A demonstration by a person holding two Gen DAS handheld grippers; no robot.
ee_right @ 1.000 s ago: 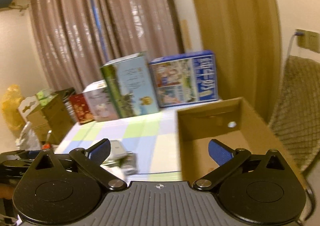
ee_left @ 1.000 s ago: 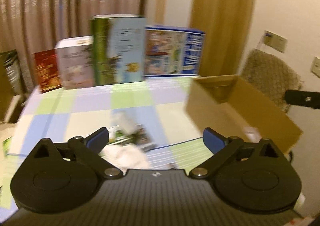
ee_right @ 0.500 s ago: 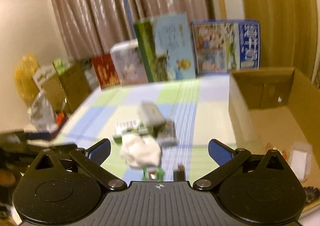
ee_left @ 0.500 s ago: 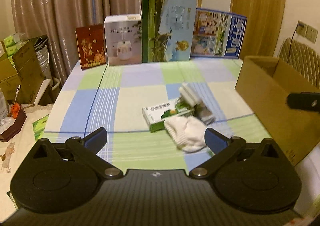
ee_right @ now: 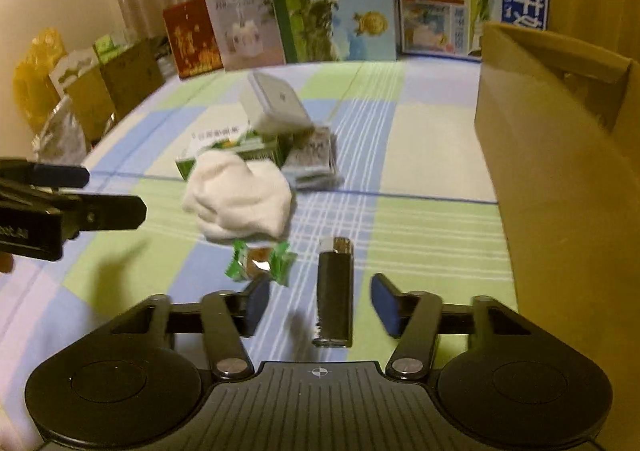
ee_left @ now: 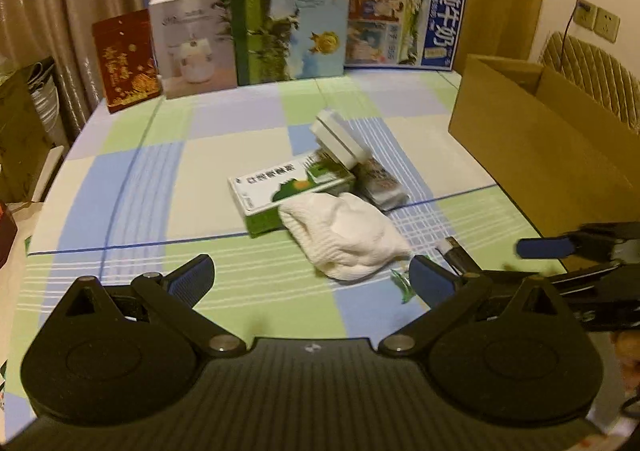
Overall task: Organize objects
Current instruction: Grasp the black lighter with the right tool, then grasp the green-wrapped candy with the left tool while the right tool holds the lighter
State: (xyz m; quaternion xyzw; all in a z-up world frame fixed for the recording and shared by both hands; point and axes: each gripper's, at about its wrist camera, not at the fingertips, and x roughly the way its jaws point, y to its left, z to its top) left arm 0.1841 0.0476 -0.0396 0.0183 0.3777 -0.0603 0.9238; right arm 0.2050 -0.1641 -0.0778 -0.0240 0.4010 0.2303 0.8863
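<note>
A black lighter lies on the checked tablecloth between the fingers of my right gripper. Its jaws are closing and a gap shows on each side of the lighter. Just left of it is a green-wrapped candy. Beyond sits a white sock, against a green-and-white medicine box that has a small white box leaning on it and a grey packet beside it. My left gripper hangs open in front of the sock, with nothing between its fingers.
An open cardboard box stands on the table's right side, close to my right gripper. Several tall printed boxes line the far edge. Cartons and bags crowd the floor left of the table. A woven chair is behind the cardboard box.
Both grippers have come down toward the table and the pile looks nearer. The right gripper's jaws have narrowed from wide open, and the lighter now lies between them.
</note>
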